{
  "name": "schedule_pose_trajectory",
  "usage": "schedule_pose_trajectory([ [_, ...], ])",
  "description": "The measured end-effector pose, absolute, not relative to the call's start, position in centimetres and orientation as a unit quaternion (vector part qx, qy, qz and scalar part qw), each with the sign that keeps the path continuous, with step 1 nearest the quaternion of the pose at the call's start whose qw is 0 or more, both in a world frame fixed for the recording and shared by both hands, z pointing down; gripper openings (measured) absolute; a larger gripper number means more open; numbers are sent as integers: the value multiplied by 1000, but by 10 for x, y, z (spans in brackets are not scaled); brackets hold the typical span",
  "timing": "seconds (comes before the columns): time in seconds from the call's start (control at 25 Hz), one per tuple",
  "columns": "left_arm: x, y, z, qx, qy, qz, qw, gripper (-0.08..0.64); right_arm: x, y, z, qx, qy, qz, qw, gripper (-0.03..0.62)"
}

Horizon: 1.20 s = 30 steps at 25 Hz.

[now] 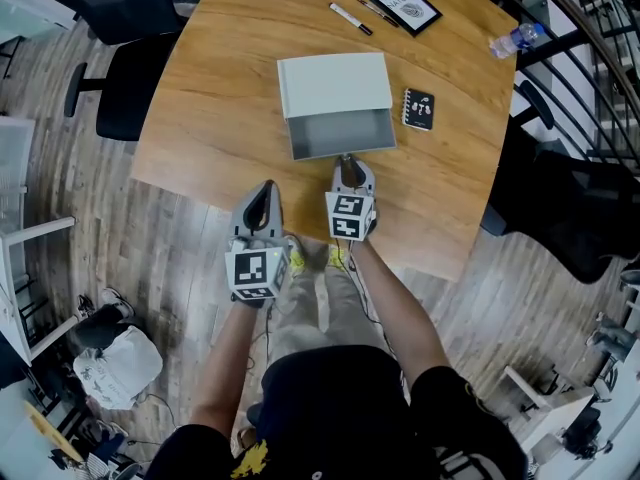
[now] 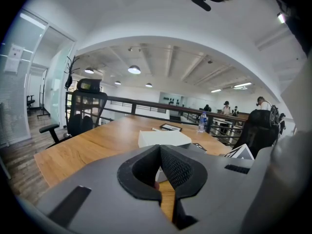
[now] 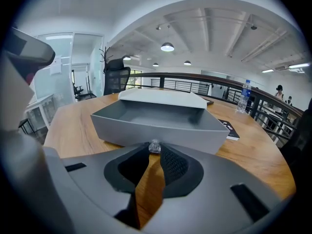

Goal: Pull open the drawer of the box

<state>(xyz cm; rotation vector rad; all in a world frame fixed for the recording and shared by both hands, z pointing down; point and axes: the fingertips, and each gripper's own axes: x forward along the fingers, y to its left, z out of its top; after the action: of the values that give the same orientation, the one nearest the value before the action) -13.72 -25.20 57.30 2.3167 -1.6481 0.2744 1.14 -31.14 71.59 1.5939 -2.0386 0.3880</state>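
1. Holding the left gripper (image 1: 262, 188) at lower centre-left of the head view, off the near edge of the table (image 1: 200, 138), with the jaws pressed together on nothing and the pads meeting at their tips.
2. Reading the white box (image 1: 333, 80) at upper centre, up-frame of both grippers, with the grey drawer (image 1: 340, 136) standing well out of its near side and showing a bare floor. Taking its sliding axis as the line from top of frame to bottom, toward the person.
3. Pinching the small clear knob (image 3: 154, 146) on the drawer's front wall with the right gripper (image 1: 348, 161), just right of centre — jaws clenched on it at their very tips. Pointing straight up-frame, in line with that axis, and sitting far nearer the drawer than the left one.
4. Judging the coming move: drawing straight back down-frame if any travel remains — pulling off-line risking a skewed drawer or a slip off so small a knob.
5. Passing clear of the black notebook (image 1: 418, 109), just beside the drawer at right.
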Motion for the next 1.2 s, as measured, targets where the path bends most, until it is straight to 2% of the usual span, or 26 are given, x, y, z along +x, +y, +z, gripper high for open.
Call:
schedule_pose_trajectory([
  [0.64,-131,-235,561,808,-564,97,141,9,16,-272,709,582,-753,122,280,72],
  [0.8,-128,-227,555,812,-558,103,138,9,33,-237,703,584,-750,136,278,49],
  [0.96,-129,-211,535,818,-548,115,129,9,50,-209,651,578,-766,129,249,32],
  [1.2,-129,-191,474,829,-538,115,101,9,104,-192,523,594,-782,83,170,2],
])
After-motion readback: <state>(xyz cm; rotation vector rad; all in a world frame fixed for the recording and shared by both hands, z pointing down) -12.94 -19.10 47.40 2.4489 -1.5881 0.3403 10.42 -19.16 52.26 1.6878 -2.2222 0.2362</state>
